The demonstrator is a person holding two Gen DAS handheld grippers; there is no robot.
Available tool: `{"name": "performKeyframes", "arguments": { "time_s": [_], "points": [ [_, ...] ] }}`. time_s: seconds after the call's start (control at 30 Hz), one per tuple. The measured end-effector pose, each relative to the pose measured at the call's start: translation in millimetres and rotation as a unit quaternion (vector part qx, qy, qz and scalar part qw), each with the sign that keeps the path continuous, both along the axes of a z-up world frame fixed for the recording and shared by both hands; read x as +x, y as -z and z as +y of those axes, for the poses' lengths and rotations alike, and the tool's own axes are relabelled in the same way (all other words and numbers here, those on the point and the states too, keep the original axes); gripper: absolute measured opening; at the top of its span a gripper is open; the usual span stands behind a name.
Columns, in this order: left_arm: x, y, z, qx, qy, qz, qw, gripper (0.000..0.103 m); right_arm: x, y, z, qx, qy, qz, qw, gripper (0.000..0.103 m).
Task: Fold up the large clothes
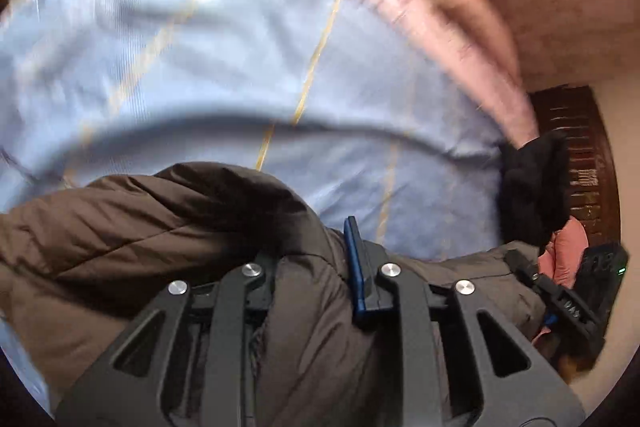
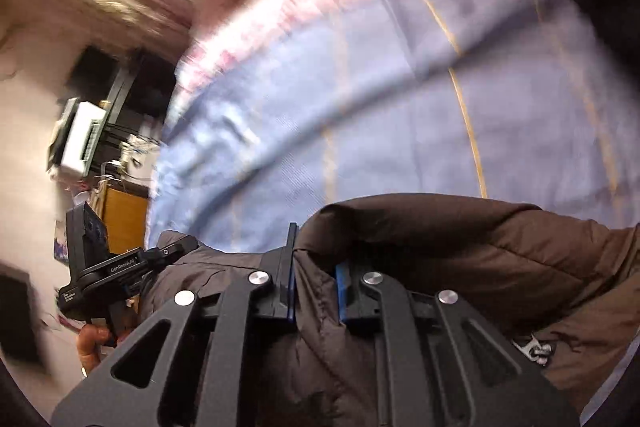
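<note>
A brown quilted jacket (image 1: 132, 227) lies bunched on a light blue bedsheet (image 1: 224, 59). My left gripper (image 1: 316, 267) is shut on a thick fold of it. One blue pad (image 1: 358, 267) shows, and the other finger is buried under fabric. In the right wrist view the same jacket (image 2: 480, 247) is pinched between the blue pads (image 2: 342, 287) of my right gripper (image 2: 316, 279). Each view shows the other gripper at the jacket's edge: the right gripper (image 1: 520, 265) and the left gripper (image 2: 168, 251), held by a hand (image 2: 92, 343).
The blue sheet (image 2: 400, 115) has thin yellow lines, and a pink blanket (image 1: 440, 7) lies along its far side. A black garment (image 1: 532, 187) sits at the bed's edge by a dark wooden frame (image 1: 580, 147). Beside the bed are a cluttered shelf (image 2: 92, 135) and a yellow cabinet (image 2: 124, 219).
</note>
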State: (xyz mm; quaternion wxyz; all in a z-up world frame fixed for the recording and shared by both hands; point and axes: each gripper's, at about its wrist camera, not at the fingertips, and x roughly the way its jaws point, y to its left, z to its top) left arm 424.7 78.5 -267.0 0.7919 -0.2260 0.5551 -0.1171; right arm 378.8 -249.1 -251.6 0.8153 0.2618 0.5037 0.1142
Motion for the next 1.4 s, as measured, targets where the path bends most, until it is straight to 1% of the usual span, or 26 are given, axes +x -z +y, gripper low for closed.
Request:
{"name": "performKeyframes", "arguments": {
  "time_s": [0.07, 0.1, 0.17, 0.2, 0.27, 0.3, 0.43, 0.57, 0.67, 0.73, 0.8, 0.87, 0.93, 0.97, 1.0, 1.03, 1.07, 1.1, 1.17, 1.2, 1.23, 1.27, 1.3, 1.33, 1.37, 1.4],
  "points": [
    [-10.6, -42.2, 1.1, 0.006, 0.000, -0.062, 0.9980, 0.023, -9.0, -46.4, 7.3, -0.011, -0.011, -0.081, 0.997, 0.015],
    [-19.6, -65.7, 3.5, 0.000, 0.000, -0.096, 0.9954, 0.023, -13.5, -60.7, 8.4, -0.010, -0.014, -0.106, 0.994, 0.015],
    [-41.2, -99.4, 6.9, -0.006, 0.005, -0.143, 0.9897, 0.023, -29.5, -94.0, 11.6, -0.016, -0.027, -0.163, 0.986, 0.015],
    [-55.4, -112.5, 3.6, 0.006, 0.011, -0.164, 0.9864, 0.024, -40.7, -107.7, 13.4, -0.024, -0.039, -0.183, 0.982, 0.015],
    [-74.9, -120.6, -4.3, 0.032, 0.023, -0.175, 0.9838, 0.024, -55.7, -116.2, 12.0, -0.042, -0.055, -0.189, 0.980, 0.015],
    [-86.7, -120.1, -9.1, 0.042, 0.029, -0.175, 0.9833, 0.024, -66.0, -116.3, 12.5, -0.055, -0.064, -0.183, 0.979, 0.015],
    [-129.4, -114.3, -16.0, 0.059, 0.031, -0.174, 0.9825, 0.025, -101.9, -107.7, 9.3, -0.061, -0.074, -0.174, 0.980, 0.015],
    [-180.0, -114.3, -11.1, 0.071, 0.047, -0.175, 0.9808, 0.028, -158.2, -101.2, 16.4, -0.087, -0.098, -0.181, 0.975, 0.015],
    [-229.0, -107.3, -7.6, 0.084, 0.055, -0.170, 0.9803, 0.033, -203.6, -97.7, 25.5, -0.102, -0.119, -0.182, 0.971, 0.015],
    [-258.6, -100.4, -5.7, 0.102, 0.061, -0.167, 0.9788, 0.040, -228.4, -92.7, 29.1, -0.107, -0.131, -0.179, 0.969, 0.015],
    [-287.2, -87.0, -5.6, 0.122, 0.072, -0.149, 0.9788, 0.041, -260.4, -76.5, 32.2, -0.107, -0.145, -0.155, 0.971, 0.016],
    [-309.8, -68.0, -2.5, 0.122, 0.078, -0.112, 0.9831, 0.044, -285.6, -53.9, 31.8, -0.100, -0.149, -0.122, 0.976, 0.016],
    [-328.3, -42.8, -0.1, 0.118, 0.087, -0.062, 0.9872, 0.049, -307.5, -29.3, 29.7, -0.092, -0.149, -0.089, 0.980, 0.017],
    [-335.0, -31.9, 1.4, 0.119, 0.087, -0.047, 0.9880, 0.056, -317.9, -15.4, 28.1, -0.089, -0.145, -0.070, 0.983, 0.017],
    [-341.1, -22.0, 1.8, 0.122, 0.087, -0.035, 0.9881, 0.060, -323.5, -3.5, 27.1, -0.086, -0.139, -0.051, 0.985, 0.019],
    [-345.7, -14.1, 0.6, 0.127, 0.091, -0.028, 0.9873, 0.061, -325.6, 7.9, 26.6, -0.082, -0.128, -0.026, 0.988, 0.022],
    [-347.6, -11.1, -1.0, 0.134, 0.094, -0.027, 0.9861, 0.063, -325.8, 16.7, 26.0, -0.076, -0.119, -0.008, 0.990, 0.024],
    [-348.4, -9.6, -2.6, 0.143, 0.096, -0.029, 0.9846, 0.067, -325.9, 24.2, 25.9, -0.073, -0.111, 0.005, 0.991, 0.029],
    [-350.5, -8.1, -3.9, 0.162, 0.097, -0.035, 0.9815, 0.071, -327.1, 29.0, 26.8, -0.082, -0.105, 0.008, 0.991, 0.051],
    [-352.2, -10.2, -2.3, 0.160, 0.092, -0.034, 0.9822, 0.071, -328.2, 28.4, 25.8, -0.096, -0.097, 0.009, 0.991, 0.079],
    [-354.9, -13.9, 0.5, 0.153, 0.085, -0.031, 0.9840, 0.071, -330.6, 26.9, 21.3, -0.120, -0.073, 0.021, 0.990, 0.094],
    [-358.2, -17.1, 5.3, 0.141, 0.078, -0.024, 0.9866, 0.071, -332.9, 24.2, 16.2, -0.120, -0.057, 0.025, 0.991, 0.094],
    [-365.4, -21.0, 16.4, 0.117, 0.060, -0.012, 0.9913, 0.073, -337.3, 22.1, 7.2, -0.101, -0.041, 0.027, 0.994, 0.094],
    [-370.6, -24.4, 25.6, 0.101, 0.044, -0.003, 0.9939, 0.075, -344.3, 20.6, -7.2, -0.077, -0.013, 0.038, 0.996, 0.093],
    [-379.3, -27.4, 37.3, 0.086, 0.025, 0.002, 0.9960, 0.078, -351.7, 18.7, -20.7, -0.068, 0.022, 0.044, 0.996, 0.093],
    [-390.2, -31.3, 45.6, 0.084, 0.009, -0.002, 0.9964, 0.077, -359.5, 15.8, -33.5, -0.058, 0.055, 0.041, 0.996, 0.091]
  ]
}}
